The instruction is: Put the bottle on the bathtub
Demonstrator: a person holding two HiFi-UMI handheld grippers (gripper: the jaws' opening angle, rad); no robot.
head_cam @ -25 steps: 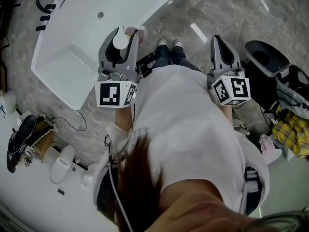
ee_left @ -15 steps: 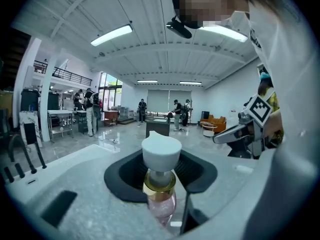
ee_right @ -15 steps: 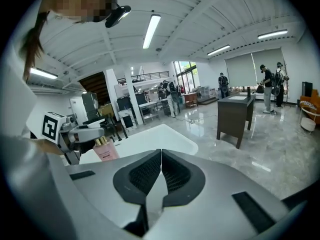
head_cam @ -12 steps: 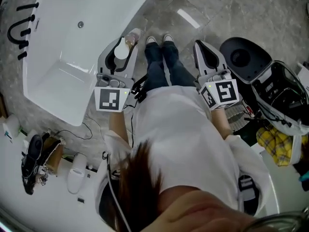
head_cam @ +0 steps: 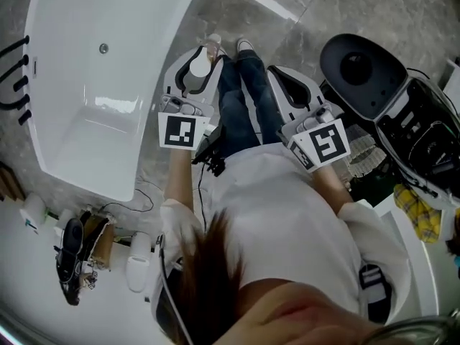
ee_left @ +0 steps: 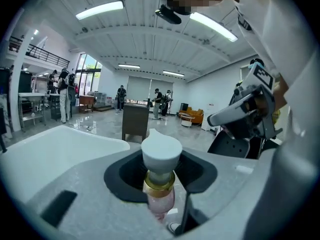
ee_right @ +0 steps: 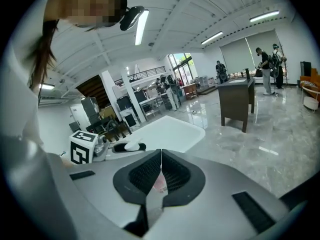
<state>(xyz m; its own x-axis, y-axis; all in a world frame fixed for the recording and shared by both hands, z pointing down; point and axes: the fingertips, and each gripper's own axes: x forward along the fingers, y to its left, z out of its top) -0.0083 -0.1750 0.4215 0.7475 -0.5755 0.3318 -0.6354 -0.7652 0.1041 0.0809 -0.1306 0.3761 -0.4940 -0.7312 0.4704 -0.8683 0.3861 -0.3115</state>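
My left gripper (head_cam: pixel 203 62) is shut on a pink bottle (head_cam: pixel 211 49) with a gold collar and a white pump cap (head_cam: pixel 199 66). In the left gripper view the bottle (ee_left: pixel 161 196) stands upright between the jaws, the cap (ee_left: pixel 161 151) above them. The gripper hangs over the floor just right of the white bathtub (head_cam: pixel 86 85), whose rim (ee_left: pixel 55 144) lies to its left. My right gripper (head_cam: pixel 285 85) is shut with nothing in it; its jaws meet in the right gripper view (ee_right: pixel 161 176).
A black toilet-like fixture (head_cam: pixel 359 74) stands at the right with black cases behind it. Black taps (head_cam: pixel 16 70) sit on the tub's far edge. My shoes (head_cam: pixel 243 46) rest on the grey marble floor. Clutter lies at lower left (head_cam: pixel 79 246).
The head view has swung, so the tub now sits further left and upright in frame. Both grippers have shifted right and up in view; the left still grips the bottle.
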